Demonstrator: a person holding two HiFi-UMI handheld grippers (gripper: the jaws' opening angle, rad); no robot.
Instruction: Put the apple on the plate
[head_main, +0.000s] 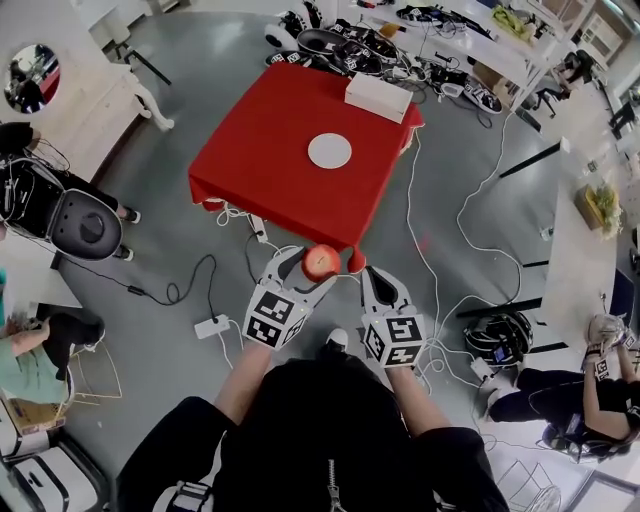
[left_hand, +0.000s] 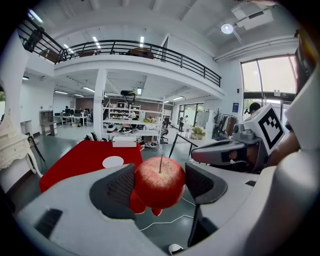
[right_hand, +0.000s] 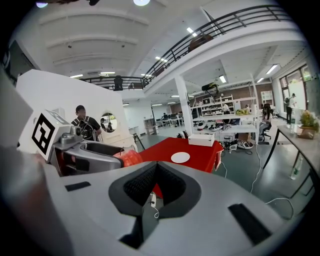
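Two grippers, one red apple

Left gripper (head_main: 318, 266) jaws pinch a round, shiny red apple (left_hand: 160, 181) with a thin stem, near the bench's (head_main: 262, 160) near corner. Right gripper (head_main: 371, 276) jaws are pressed together, empty. Both cubes wear black-and-white square marks. Farther off, a flat, round white plate (head_main: 329, 151) lies on the bench's red cloth.

Head view: high overhead, facing steeply down. Gripper views: low, facing forward past their fingers (left_hand: 120, 187). All three share the red tabletop (head_main: 270, 150).
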